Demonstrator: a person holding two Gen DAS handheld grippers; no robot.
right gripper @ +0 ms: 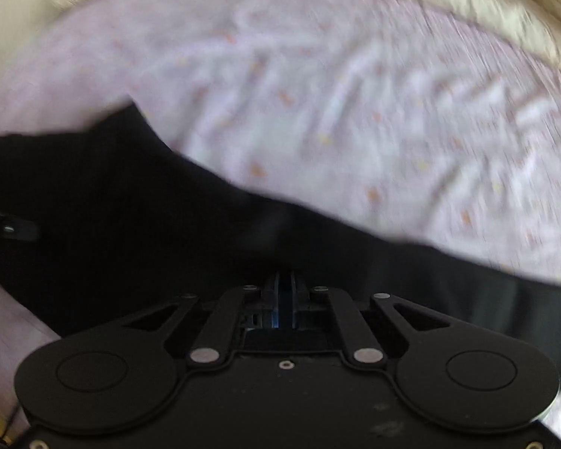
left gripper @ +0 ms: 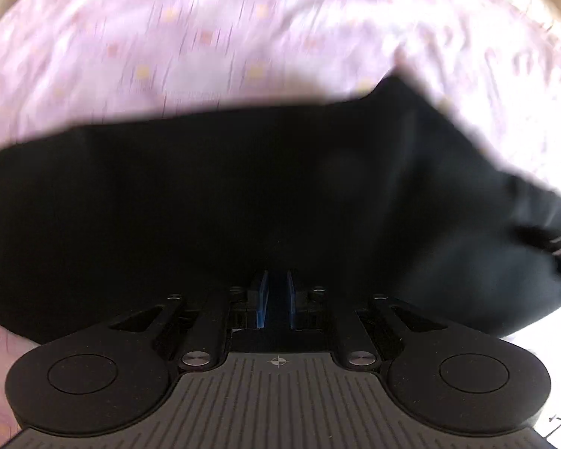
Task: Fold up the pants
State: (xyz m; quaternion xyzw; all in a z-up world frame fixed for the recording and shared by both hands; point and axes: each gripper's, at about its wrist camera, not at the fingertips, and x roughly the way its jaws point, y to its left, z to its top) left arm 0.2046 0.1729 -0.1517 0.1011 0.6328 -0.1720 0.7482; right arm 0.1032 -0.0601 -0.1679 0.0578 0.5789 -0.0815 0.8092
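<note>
Presently both grippers, left gripper and right gripper, have jaws clamped on black pants above a pink patterned bedsheet.

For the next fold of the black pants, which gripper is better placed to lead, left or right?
Probably neither leads alone. The left gripper and the right gripper both appear closed on the black pants, lifted over the pink sheet. The left one faces the wider cloth, so it seems slightly better placed.
</note>
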